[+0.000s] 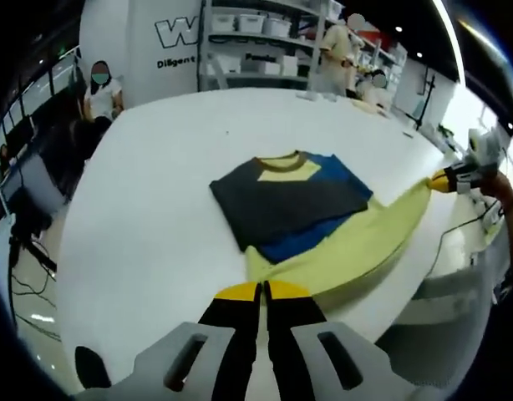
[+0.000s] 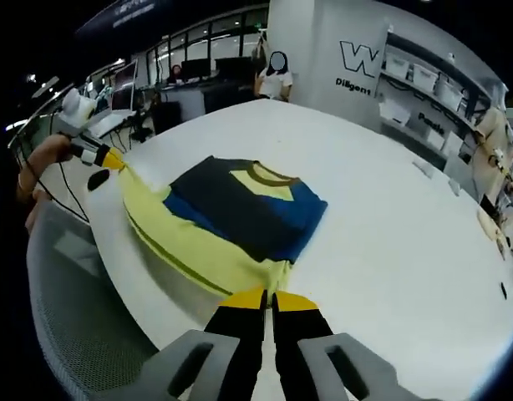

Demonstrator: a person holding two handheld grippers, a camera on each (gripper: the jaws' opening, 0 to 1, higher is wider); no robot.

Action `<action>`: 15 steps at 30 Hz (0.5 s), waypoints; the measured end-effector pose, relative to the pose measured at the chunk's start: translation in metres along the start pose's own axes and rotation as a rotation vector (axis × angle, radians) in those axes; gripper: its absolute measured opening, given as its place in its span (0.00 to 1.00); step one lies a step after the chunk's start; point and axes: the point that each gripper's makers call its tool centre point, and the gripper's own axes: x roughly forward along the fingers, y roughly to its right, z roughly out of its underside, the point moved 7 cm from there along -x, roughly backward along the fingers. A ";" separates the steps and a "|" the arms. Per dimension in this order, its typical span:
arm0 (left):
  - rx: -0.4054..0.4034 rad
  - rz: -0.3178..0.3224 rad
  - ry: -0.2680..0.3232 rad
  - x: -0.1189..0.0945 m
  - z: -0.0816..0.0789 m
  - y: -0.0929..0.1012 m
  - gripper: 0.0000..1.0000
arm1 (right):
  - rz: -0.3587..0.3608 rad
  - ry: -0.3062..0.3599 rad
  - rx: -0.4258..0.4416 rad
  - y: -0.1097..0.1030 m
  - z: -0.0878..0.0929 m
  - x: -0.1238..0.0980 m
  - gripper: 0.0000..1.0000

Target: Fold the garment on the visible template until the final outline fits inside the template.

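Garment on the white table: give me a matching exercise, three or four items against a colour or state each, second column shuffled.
Items
1. left gripper
2. garment's lower hem
3. folded dark panel
4. table

States
A. white, round-edged
B. yellow-green, stretched between the two grippers
C. jaws closed, pinching one corner of the hem
D. charcoal, lying over the blue part

Pairs: 1-C, 2-B, 3-D, 4-A

The right gripper pinches the other corner.
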 end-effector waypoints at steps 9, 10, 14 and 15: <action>-0.003 -0.021 0.049 0.008 -0.030 -0.007 0.00 | -0.001 0.032 -0.029 0.018 -0.024 0.004 0.00; -0.009 -0.020 0.052 0.008 -0.033 -0.008 0.00 | 0.004 0.034 -0.017 0.021 -0.027 0.006 0.00; -0.025 -0.016 0.075 0.011 -0.047 -0.011 0.00 | 0.017 0.028 0.006 0.029 -0.033 0.012 0.00; -0.022 -0.018 0.077 0.012 -0.050 -0.011 0.00 | 0.019 0.027 0.002 0.031 -0.035 0.014 0.00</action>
